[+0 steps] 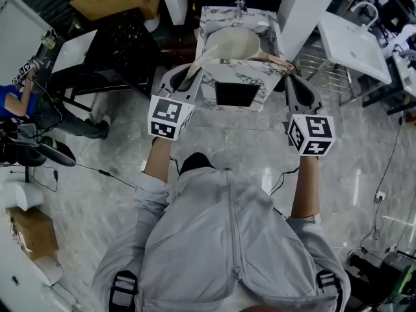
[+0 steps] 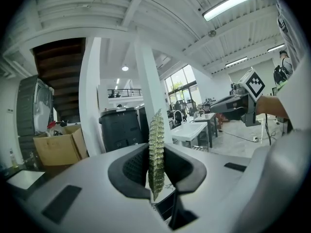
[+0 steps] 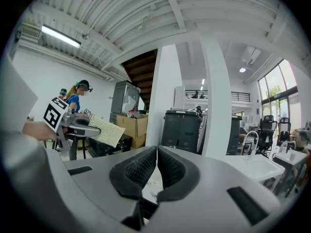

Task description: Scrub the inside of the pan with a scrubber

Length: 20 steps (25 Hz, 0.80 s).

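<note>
At the sink's (image 1: 260, 78) near-left edge, the left gripper (image 2: 156, 154) clamps the thin scrubber (image 2: 156, 129); the right gripper (image 3: 156, 155), near the pan (image 1: 233, 44), has its jaws pressed together, empty.

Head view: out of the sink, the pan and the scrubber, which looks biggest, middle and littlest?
1. sink: biggest; the pan lies in it.
2. pan: middle.
3. scrubber: littlest, just a thin strip.
All three lie about equally far from the camera, so nearness does not muddle the order.
</note>
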{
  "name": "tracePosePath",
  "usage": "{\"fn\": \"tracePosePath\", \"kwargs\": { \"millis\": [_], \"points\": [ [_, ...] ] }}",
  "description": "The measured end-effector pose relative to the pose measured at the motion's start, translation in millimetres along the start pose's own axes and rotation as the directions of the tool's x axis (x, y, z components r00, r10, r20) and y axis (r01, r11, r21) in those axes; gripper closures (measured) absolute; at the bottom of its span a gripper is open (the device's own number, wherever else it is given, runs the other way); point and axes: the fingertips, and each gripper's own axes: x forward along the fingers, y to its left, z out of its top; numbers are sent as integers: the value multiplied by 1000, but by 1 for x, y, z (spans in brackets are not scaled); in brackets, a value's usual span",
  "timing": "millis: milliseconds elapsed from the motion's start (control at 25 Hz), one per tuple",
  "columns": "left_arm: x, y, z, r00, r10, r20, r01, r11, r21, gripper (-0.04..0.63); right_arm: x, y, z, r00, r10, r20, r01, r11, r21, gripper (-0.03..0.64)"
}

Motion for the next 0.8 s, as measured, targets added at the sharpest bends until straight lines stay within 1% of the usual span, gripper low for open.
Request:
{"fn": "tracePosePath", "kwargs": {
  "millis": [120, 400, 560, 720, 800],
  "points": [
    [1, -6, 0, 1000, 7, -14, -7, 1000, -3, 525, -2, -6, -3, 1000, 12, -5, -12, 1000, 7, 580],
    [19, -1, -8, 1000, 7, -27, -7, 1000, -5, 524, 17, -15, -14, 1000, 17, -19, -17, 1000, 14, 580],
    [37, 15, -17, 999, 3, -33, -4, 1000, -17, 525, 38, -20, -13, 1000, 6, -20, -6, 1000, 12, 580],
    [66, 38, -21, 1000, -1, -19, 1, 1000, -23, 524, 69, -35, -12, 1000, -23, -16, 24, 999, 35, 580],
    [84, 54, -22, 1000, -2, -9, 2, 1000, -29, 524, 89, -43, -10, 999, -36, -18, 36, 999, 31, 580]
  ]
}}
